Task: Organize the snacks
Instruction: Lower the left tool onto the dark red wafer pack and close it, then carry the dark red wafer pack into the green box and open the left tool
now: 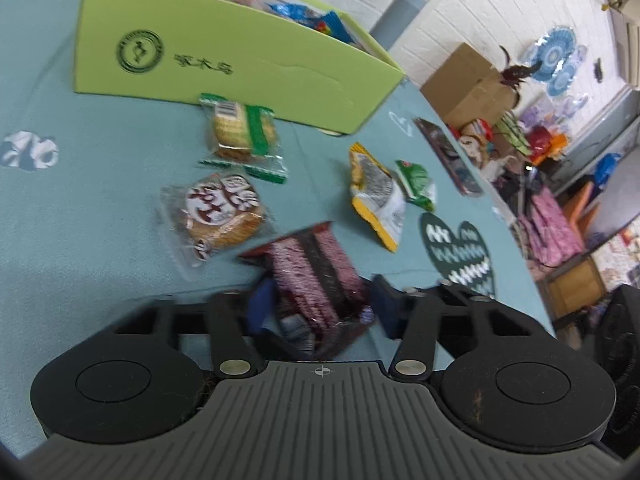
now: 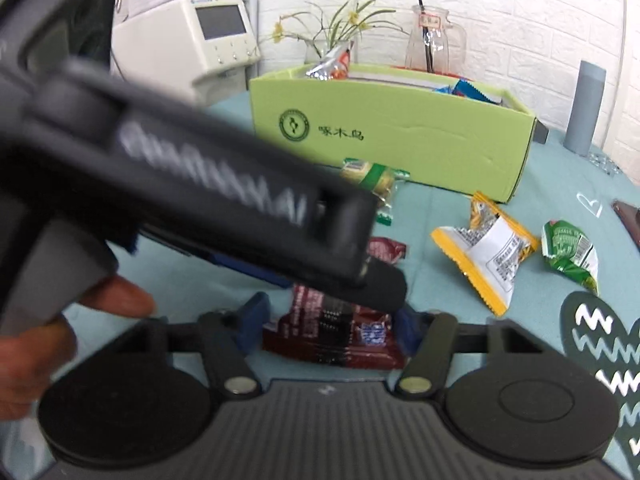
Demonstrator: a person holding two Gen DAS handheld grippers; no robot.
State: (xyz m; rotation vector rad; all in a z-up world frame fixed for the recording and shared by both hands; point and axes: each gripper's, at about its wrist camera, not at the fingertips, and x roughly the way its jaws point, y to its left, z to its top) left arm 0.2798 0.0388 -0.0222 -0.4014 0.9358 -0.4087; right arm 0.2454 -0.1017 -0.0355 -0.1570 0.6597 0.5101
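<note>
A dark red snack packet [image 1: 316,276] lies between both grippers on the teal tablecloth. My left gripper [image 1: 322,300] is shut on it, and the packet tilts up between the blue pads. In the right wrist view the left gripper [image 2: 380,284] reaches in from the upper left and covers the packet's middle. My right gripper [image 2: 332,324] has its pads against the side edges of the packet's [image 2: 332,336] near end. The green box [image 1: 240,60] [image 2: 400,140] behind holds several snacks.
Loose on the cloth are a green-striped biscuit pack [image 1: 244,136], a round cake pack [image 1: 222,212], a yellow-white packet [image 2: 484,256] and a green packet [image 2: 570,256]. A dark heart mat [image 2: 600,340] lies right. A glass jug [image 2: 434,40] and grey cylinder [image 2: 584,108] stand behind the box.
</note>
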